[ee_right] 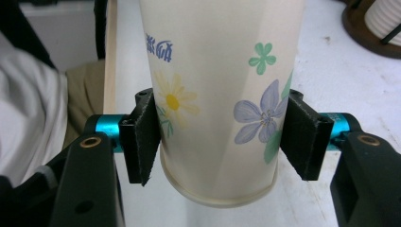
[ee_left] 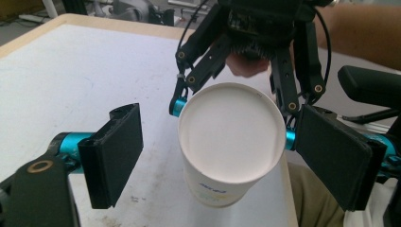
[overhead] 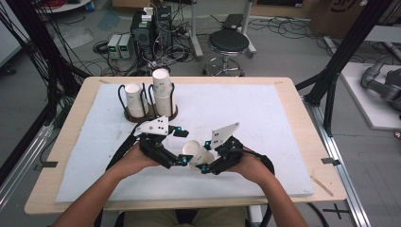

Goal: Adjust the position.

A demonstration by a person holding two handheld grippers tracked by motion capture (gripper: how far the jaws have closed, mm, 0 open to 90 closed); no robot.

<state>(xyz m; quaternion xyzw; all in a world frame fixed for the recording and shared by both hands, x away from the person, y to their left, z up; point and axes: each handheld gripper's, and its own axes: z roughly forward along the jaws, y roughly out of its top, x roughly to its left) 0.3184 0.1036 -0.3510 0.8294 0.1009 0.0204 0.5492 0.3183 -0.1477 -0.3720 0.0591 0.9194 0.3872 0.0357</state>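
Holding a flowered paper cup (ee_right: 222, 94) in my right gripper (ee_right: 222, 142), I have its two black pads pressed against the cup's sides near the base rim, one on the yellow daisy side and one beside the purple flower. In the high view that right gripper (overhead: 208, 163) sits near the front edge of the white foam mat (overhead: 265, 118), with the cup (overhead: 196, 152) lying tilted, its closed bottom turned toward my left gripper (overhead: 177, 146).

My left gripper (ee_left: 208, 156) has its jaws spread wide. The cup (ee_left: 229, 142) sits between them with its round white bottom facing the camera; a clear gap shows between the cup and the left pad, while on the right the pad stands just beside the cup's edge, and I cannot tell whether it touches.

Farther from me on the mat than the cup in my grip stands a round brown cup holder (overhead: 151, 113) with black wire loops. It carries a single white cup (overhead: 135, 99) on one side and a taller stack of cups (overhead: 163, 92) on the other, both upright, well apart from the cup I hold.
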